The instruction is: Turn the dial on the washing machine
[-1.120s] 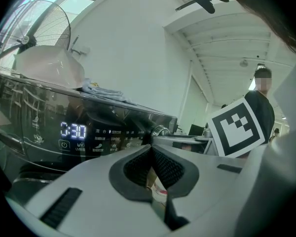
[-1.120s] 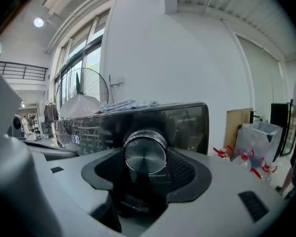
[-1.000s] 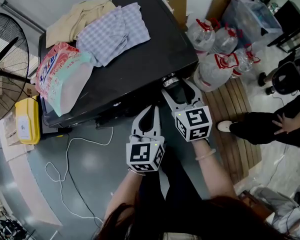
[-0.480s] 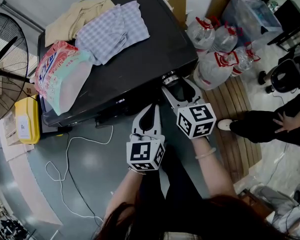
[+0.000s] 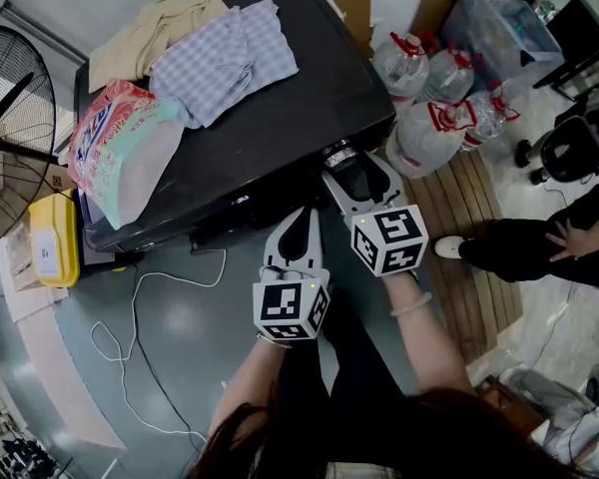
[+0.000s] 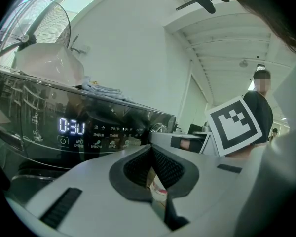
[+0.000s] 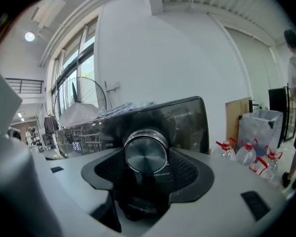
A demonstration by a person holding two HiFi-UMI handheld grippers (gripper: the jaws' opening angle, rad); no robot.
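Head view: washing machine (image 5: 280, 108) seen from above, checked cloth (image 5: 225, 63) and detergent bag (image 5: 125, 153) on lid. Right gripper (image 5: 345, 168) at machine's front right corner, fingers clenched on dial (image 5: 337, 155), dial half hidden there.
Right gripper view: dial (image 7: 146, 152) full-face, silver, cupped between ribbed pads (image 7: 187, 169), at right end of dark control panel.
Left gripper (image 5: 302, 223) just off machine's front edge, fingers pressed together, holding nothing.
Left gripper view alone shows lit display (image 6: 71, 126) reading 0:30, left of dial.
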